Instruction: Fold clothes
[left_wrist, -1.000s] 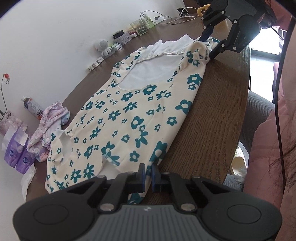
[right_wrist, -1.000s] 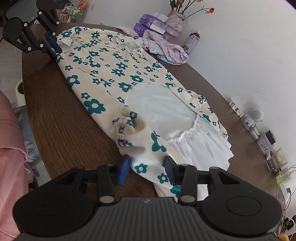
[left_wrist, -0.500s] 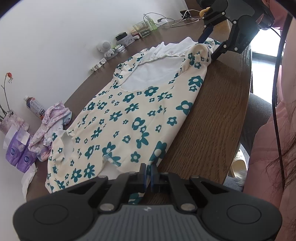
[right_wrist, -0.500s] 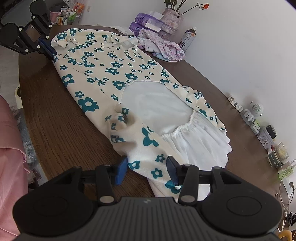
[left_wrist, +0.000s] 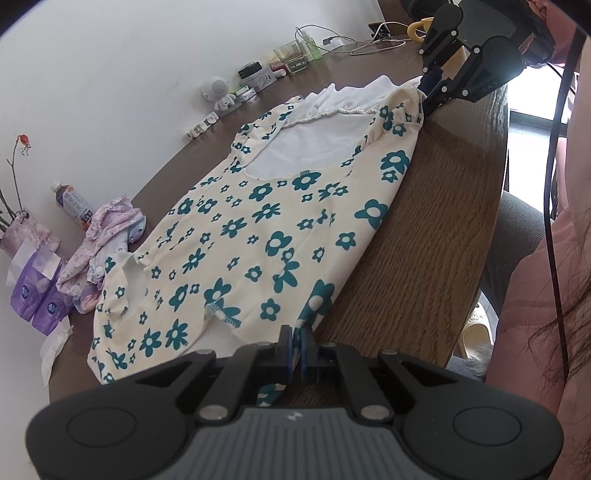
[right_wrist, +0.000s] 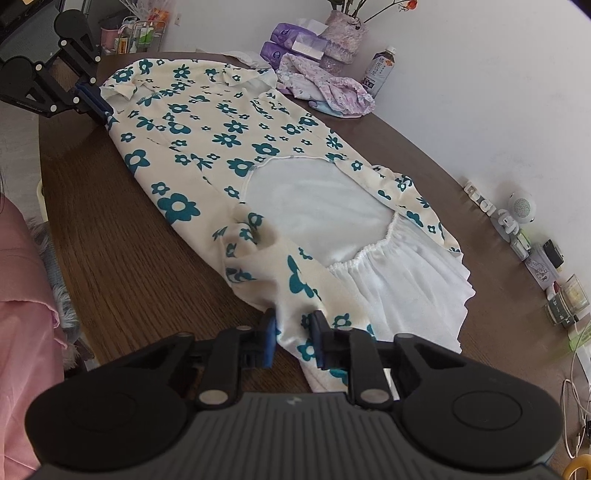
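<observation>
A cream dress (left_wrist: 258, 229) with teal flowers and a white skirt part lies flat along the brown wooden table (left_wrist: 436, 229). My left gripper (left_wrist: 295, 345) is shut on the dress's near edge at the table's rim, with fabric pinched between its blue pads. It also shows in the right wrist view, where the left gripper (right_wrist: 90, 99) holds the far end of the dress (right_wrist: 221, 140). My right gripper (right_wrist: 294, 338) is closing its jaws on a bunched fold of flowered cloth beside the white skirt. The pads press the fold from both sides. In the left wrist view, the right gripper (left_wrist: 428, 86) grips the far corner.
A pile of pink and lilac clothes (left_wrist: 107, 236), a bottle (left_wrist: 72, 203), purple tissue packs (left_wrist: 37, 295) and a vase stand along the wall side. Small gadgets (right_wrist: 517, 214), jars and cables line the table's other end. A person's pink sleeve (left_wrist: 535, 332) and a grey chair (left_wrist: 517, 229) border the near edge.
The right gripper's jaws have narrowed onto the fold of cloth that lay between them. The left gripper has stayed shut on the dress and has not moved.
</observation>
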